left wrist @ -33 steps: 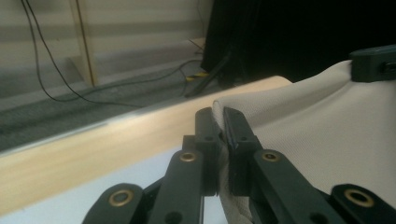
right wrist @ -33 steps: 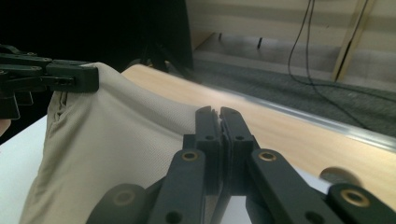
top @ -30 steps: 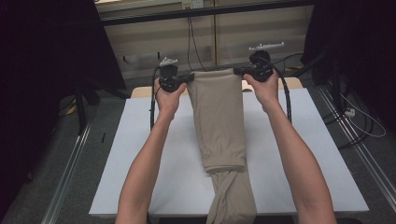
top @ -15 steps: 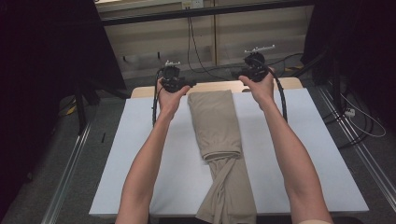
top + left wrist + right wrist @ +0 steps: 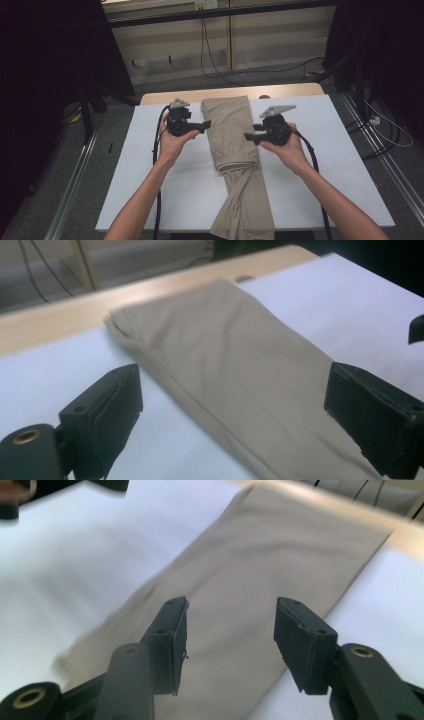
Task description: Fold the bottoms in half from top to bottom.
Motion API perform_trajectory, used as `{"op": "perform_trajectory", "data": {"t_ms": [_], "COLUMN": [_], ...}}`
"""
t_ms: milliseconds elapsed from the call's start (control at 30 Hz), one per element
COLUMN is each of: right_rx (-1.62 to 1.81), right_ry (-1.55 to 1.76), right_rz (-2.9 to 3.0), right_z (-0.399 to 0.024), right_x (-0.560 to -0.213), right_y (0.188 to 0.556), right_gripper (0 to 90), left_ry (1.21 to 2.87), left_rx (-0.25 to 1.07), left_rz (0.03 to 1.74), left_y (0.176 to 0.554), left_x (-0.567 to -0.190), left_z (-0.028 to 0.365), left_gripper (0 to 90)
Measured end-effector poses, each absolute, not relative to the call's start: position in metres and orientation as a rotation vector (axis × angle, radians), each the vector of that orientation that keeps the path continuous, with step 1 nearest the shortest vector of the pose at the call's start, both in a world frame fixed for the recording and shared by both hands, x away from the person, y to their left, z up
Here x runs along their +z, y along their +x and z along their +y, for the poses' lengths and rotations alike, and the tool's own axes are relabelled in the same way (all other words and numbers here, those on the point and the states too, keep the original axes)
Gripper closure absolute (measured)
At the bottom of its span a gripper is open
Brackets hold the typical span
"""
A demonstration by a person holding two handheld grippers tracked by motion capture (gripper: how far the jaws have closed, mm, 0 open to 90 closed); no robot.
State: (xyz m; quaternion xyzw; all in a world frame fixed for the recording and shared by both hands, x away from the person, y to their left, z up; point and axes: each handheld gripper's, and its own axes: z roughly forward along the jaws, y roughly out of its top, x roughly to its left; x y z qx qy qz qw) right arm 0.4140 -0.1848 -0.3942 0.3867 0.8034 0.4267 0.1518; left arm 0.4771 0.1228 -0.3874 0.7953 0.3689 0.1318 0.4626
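Note:
Tan folded trousers (image 5: 232, 130) lie lengthwise on the white table top (image 5: 325, 150), their twisted near end hanging over the front edge. My left gripper (image 5: 204, 125) hovers at the cloth's left side, pointing right. Its jaws have just been opening and stand wide, with nothing gripped; the trousers (image 5: 240, 365) lie below my left gripper (image 5: 235, 410). My right gripper (image 5: 248, 136) hovers at the cloth's right edge, pointing left. Its jaws came apart and have just eased in slightly; the trousers (image 5: 260, 570) lie beneath my right gripper (image 5: 232, 640), untouched.
A bare wooden strip (image 5: 280, 91) runs along the table's far edge. Black stands and cables (image 5: 210, 55) are on the floor beyond. Metal rails (image 5: 75, 175) flank the table on both sides.
Both grippers let go of the trousers' far end, which now lies flat on the table. Both hands came back toward me and lower, to the cloth's middle, jaws open.

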Motion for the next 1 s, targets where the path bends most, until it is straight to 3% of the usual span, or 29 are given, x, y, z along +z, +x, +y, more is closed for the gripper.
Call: {"op": "perform_trajectory", "data": {"t_ms": [133,233,400,600,767,833,900,933,1000], "right_rx": [1.245,1.300,1.284,1.235,1.172,1.150,1.145,1.147,1.152], "right_ry": [0.997,0.898,0.744,0.557,0.482,0.438,0.453,0.458,0.485], "right_rz": [2.427,2.507,2.679,2.817,2.877,2.840,2.845,2.851,2.838], "right_z": [-0.165,-0.148,-0.113,-0.078,-0.076,-0.079,-0.081,-0.083,-0.087], "right_x": [-0.398,-0.403,-0.426,-0.439,-0.448,-0.449,-0.447,-0.447,-0.446], "right_y": [0.370,0.341,0.311,0.295,0.280,0.275,0.273,0.273,0.273], "right_gripper": [50.8,57.8,62.0,57.0,52.7,60.1,82.9,89.4,90.0], "left_ry": [2.016,2.022,2.030,2.050,2.069,2.069,2.082,2.084,2.086], "left_rx": [0.324,0.291,0.228,0.235,0.200,0.205,0.212,0.206,0.209], "left_rz": [0.859,0.856,0.875,0.805,0.788,0.792,0.796,0.799,0.802], "left_y": [0.445,0.421,0.387,0.376,0.374,0.373,0.373,0.373,0.372], "left_x": [-0.396,-0.406,-0.424,-0.427,-0.430,-0.433,-0.434,-0.435,-0.436], "left_z": [0.129,0.137,0.146,0.144,0.141,0.141,0.141,0.141,0.139], "left_gripper": [8.9,9.0,10.9,11.8,11.8,12.7,13.3,13.3,13.4]}}
